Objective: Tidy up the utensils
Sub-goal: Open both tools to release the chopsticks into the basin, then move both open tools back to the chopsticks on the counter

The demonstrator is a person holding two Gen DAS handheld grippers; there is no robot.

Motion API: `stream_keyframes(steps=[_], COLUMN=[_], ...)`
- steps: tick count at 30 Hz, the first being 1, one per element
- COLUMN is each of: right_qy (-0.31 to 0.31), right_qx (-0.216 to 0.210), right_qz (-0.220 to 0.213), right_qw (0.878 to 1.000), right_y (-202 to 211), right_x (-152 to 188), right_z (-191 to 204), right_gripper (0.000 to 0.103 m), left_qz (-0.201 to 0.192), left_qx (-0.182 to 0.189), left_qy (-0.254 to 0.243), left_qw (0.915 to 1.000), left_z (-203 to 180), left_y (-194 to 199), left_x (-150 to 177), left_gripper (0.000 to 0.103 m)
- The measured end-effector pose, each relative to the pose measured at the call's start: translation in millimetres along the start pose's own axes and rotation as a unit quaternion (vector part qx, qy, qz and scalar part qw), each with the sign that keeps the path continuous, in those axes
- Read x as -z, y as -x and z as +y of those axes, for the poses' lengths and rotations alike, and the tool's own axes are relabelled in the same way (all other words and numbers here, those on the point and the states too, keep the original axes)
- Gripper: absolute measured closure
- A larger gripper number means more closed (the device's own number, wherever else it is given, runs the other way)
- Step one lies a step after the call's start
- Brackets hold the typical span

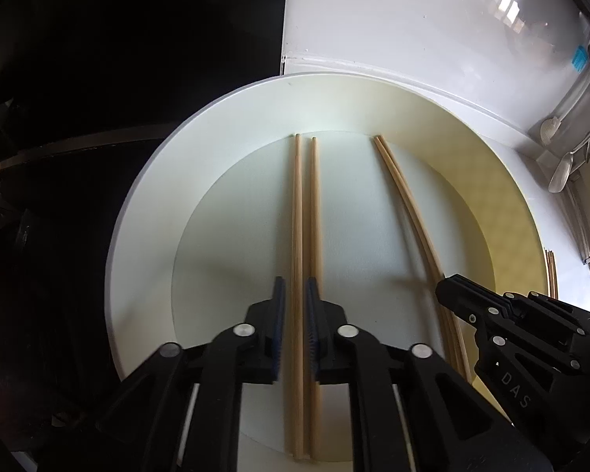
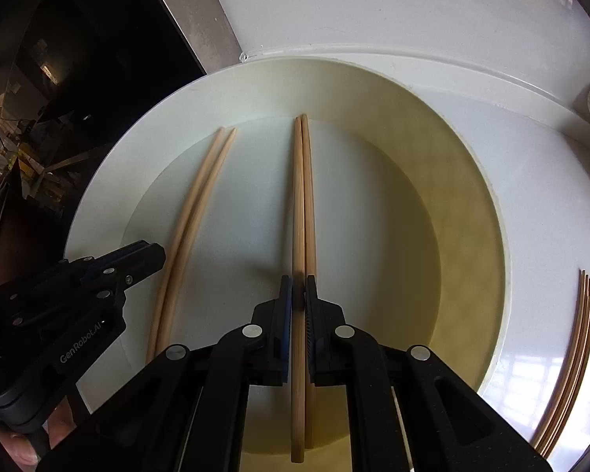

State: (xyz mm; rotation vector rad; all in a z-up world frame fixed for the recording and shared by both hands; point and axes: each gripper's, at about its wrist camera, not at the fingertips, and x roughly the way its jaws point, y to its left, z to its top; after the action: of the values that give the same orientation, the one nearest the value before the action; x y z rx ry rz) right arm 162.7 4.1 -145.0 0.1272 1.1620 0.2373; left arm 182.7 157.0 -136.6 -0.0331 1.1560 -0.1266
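A white tray [image 1: 137,204] holds two pairs of wooden chopsticks lying lengthwise. My left gripper [image 1: 295,295] is low over the left pair [image 1: 297,212]; one stick runs between its slightly parted pads, the other lies just right of the right pad. My right gripper [image 2: 298,291] is shut on the right pair [image 2: 303,196], pads pressing both sticks together. In the left wrist view the right gripper [image 1: 448,287] sits over the right pair [image 1: 405,196]. In the right wrist view the left gripper [image 2: 149,255] sits beside the left pair [image 2: 192,216].
The tray [image 2: 98,181] lies on a white counter [image 2: 413,8]. Several more chopsticks [image 2: 574,354] lie on the counter right of the tray. Spoons [image 1: 562,169] lie at the far right. The counter's left edge drops to a dark area [image 1: 98,78].
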Motion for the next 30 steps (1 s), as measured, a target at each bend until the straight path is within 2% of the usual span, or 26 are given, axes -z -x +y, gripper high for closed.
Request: stream_keyframes(steps=[2,6,7,10,14,23,30], right_qy=[-0.002,-0.005,-0.007,-0.013,-0.013,-0.019,-0.040], right_qx=[0.001,0.007,0.008,0.011,0.012,0.023,0.028], right_qz=[-0.006,-0.023,-0.028,-0.040,-0.054,-0.081,-0.088], right_qw=[1.000,1.000,1.000,0.999,0.998,0.996,0.995], right_y=[3.7,17.2,21.8,34.4,50.3,85.5,110.6], right_x=[-0.2,0.5,1.8,4.5,12.2,35.2,62.8], right_z=[-0.5,-3.6,-5.5,-7.7,-7.3,-2.7,-15.4], right_gripper=[0.090,0.089,0.087,0.073,0.070,0.054,0.051], left_qz=[-0.002,-0.012,-0.015,-0.027,-0.048,-0.071,-0.072], left_qx=[-0.001,-0.007,-0.010,-0.021,-0.023,-0.010,-0.007], left_qy=[0.002,0.004,0.004,0.007,0.009,-0.009,-0.018], left_qw=[1.0000,0.9999,0.9998,0.9994,0.9986,0.9974,0.9972], left_z=[0.9,3.4,4.3,6.8,9.7,3.3,-6.0], left_y=[2.8,12.9,16.0,26.7,46.0,80.5,93.8], left_x=[1.0,1.2,1.5,2.7,6.2,21.3,41.2], left_gripper=[0.075,0.066,0.060,0.050,0.034,0.021,0.017])
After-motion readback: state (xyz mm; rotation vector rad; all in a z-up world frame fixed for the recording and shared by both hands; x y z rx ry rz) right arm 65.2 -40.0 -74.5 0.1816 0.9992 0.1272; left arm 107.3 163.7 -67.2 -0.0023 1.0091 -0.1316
